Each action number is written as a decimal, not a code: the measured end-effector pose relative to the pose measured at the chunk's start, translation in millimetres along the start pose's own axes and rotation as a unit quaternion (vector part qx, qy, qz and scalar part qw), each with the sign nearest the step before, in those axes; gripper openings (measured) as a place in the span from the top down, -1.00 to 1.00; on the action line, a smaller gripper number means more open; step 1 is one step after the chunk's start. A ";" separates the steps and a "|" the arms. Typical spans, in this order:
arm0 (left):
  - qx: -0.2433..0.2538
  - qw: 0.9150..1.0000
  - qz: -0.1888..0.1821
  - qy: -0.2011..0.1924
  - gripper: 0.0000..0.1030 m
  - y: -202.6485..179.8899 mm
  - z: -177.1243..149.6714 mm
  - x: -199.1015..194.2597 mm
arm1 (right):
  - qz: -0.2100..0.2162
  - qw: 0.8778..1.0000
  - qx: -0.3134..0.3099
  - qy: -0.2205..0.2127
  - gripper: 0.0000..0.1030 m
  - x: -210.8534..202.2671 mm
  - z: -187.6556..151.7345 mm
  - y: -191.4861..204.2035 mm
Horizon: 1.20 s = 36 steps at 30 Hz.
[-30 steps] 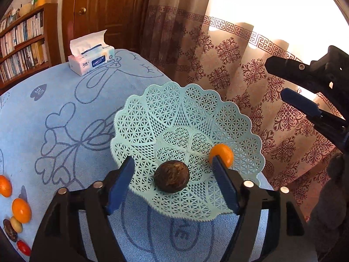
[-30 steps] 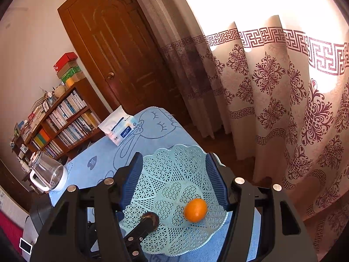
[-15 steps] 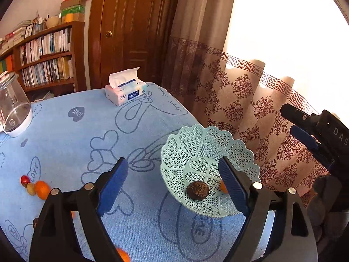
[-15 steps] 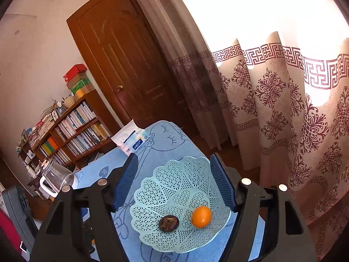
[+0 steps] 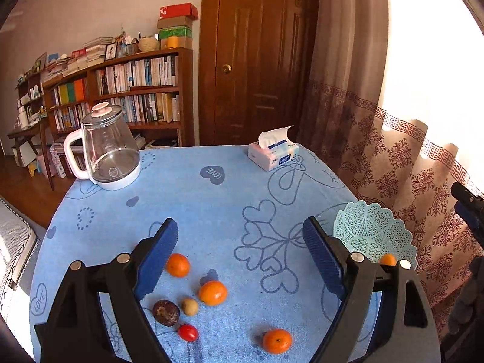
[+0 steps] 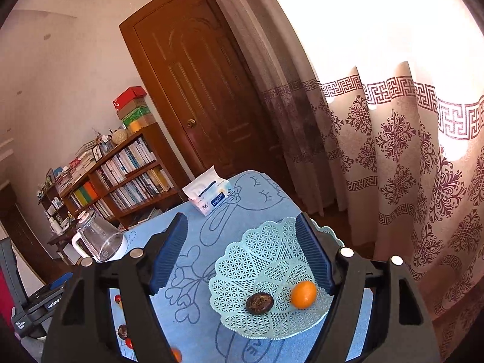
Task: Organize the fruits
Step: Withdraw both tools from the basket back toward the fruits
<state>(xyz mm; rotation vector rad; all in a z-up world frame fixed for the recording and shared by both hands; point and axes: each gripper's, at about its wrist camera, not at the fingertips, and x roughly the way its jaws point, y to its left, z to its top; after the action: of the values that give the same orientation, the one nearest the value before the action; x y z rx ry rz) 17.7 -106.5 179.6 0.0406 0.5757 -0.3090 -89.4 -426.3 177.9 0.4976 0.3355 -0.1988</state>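
Since both the left gripper (image 5: 240, 260) and right gripper (image 6: 240, 255) hang open and empty, the round oranges (image 5: 212, 292) could roll off the worktop (image 5: 211, 211) if nudged.

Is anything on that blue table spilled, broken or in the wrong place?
Nothing is spilled or broken. The only untidy part: several small fruits lie loose on the blue tablecloth, three oranges among them, while the pale green lattice basket holds just one orange fruit and one dark brown fruit.
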 end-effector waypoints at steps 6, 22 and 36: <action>-0.006 0.998 0.055 0.007 -0.63 39.0 -6.9 -11.9 | 0.022 1.000 -0.022 0.002 -0.57 -6.3 -3.1 14.3; -0.051 0.988 0.085 0.115 -0.63 99.6 -91.6 40.7 | 0.108 0.982 -0.090 0.128 -0.57 27.2 -57.0 76.1; -0.077 0.984 0.031 0.157 -0.43 103.9 -121.2 72.8 | 0.122 0.963 -0.134 0.198 -0.57 50.3 -102.7 106.9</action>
<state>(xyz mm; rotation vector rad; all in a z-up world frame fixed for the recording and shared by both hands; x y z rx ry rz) 42.4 -12.6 33.5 -0.0431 0.9090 -0.1969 -41.7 -288.5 121.2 0.3029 0.6763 0.1892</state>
